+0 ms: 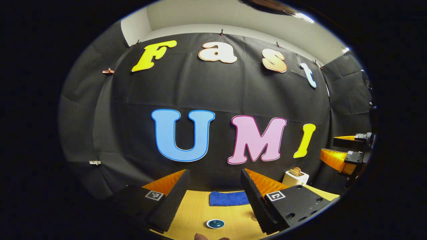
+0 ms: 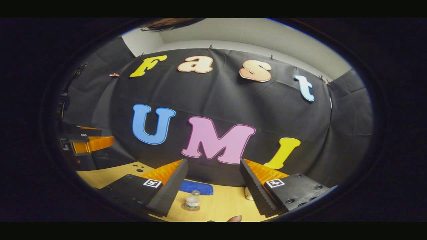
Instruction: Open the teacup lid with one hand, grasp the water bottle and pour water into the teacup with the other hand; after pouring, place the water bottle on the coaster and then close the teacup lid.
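Note:
The teacup (image 1: 215, 223), dark teal with a pale rim and its lid on, stands on the wooden table (image 1: 196, 213) low in the left gripper view. My left gripper (image 1: 215, 173) hangs open above and short of it, holding nothing. In the right gripper view a small clear water bottle (image 2: 192, 200) with a cap stands upright on the table. My right gripper (image 2: 213, 163) is open above it with nothing between its fingers. Each gripper also appears from the other's camera: the right gripper (image 1: 337, 147) far right, the left gripper (image 2: 95, 136) far left.
A folded blue cloth (image 1: 229, 198) lies at the back of the table against the black wall, seen too as the cloth (image 2: 196, 187). A white toaster (image 1: 295, 177) stands back right. A fingertip (image 2: 235, 218) pokes in at the bottom edge.

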Action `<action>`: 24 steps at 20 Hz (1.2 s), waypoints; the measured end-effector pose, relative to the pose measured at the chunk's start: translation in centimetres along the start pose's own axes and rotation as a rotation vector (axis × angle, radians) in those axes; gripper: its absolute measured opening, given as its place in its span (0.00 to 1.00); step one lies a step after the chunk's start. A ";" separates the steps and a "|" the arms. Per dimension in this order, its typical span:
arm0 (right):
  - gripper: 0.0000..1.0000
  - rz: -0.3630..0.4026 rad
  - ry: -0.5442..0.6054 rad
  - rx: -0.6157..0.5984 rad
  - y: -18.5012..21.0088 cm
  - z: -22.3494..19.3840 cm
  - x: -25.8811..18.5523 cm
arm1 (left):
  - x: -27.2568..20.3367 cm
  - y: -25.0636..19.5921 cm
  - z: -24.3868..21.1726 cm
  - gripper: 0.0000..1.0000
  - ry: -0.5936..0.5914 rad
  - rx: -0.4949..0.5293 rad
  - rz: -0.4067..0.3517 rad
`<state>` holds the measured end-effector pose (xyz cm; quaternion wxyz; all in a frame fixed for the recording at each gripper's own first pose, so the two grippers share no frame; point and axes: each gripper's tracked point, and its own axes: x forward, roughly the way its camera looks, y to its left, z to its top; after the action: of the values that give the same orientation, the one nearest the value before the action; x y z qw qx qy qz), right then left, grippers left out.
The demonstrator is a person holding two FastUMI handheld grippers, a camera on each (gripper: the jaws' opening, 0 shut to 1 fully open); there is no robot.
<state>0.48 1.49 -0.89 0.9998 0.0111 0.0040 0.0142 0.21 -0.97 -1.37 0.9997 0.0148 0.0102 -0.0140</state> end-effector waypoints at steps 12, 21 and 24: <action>0.97 0.081 0.019 0.020 3.7 -5.0 2.4 | 3.3 -0.1 -8.0 0.95 0.066 0.003 -0.019; 0.96 0.101 0.043 -0.002 6.1 -16.5 6.7 | 7.7 -0.7 -25.2 0.90 0.144 0.050 -0.018; 0.97 0.096 0.065 -0.014 6.5 -20.5 6.7 | 8.6 -0.6 -31.4 0.86 0.195 0.047 -0.015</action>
<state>6.79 8.63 -21.33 0.9974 0.0040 0.0359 0.0626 8.20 -0.84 -32.92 0.9932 0.0396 0.1074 -0.0201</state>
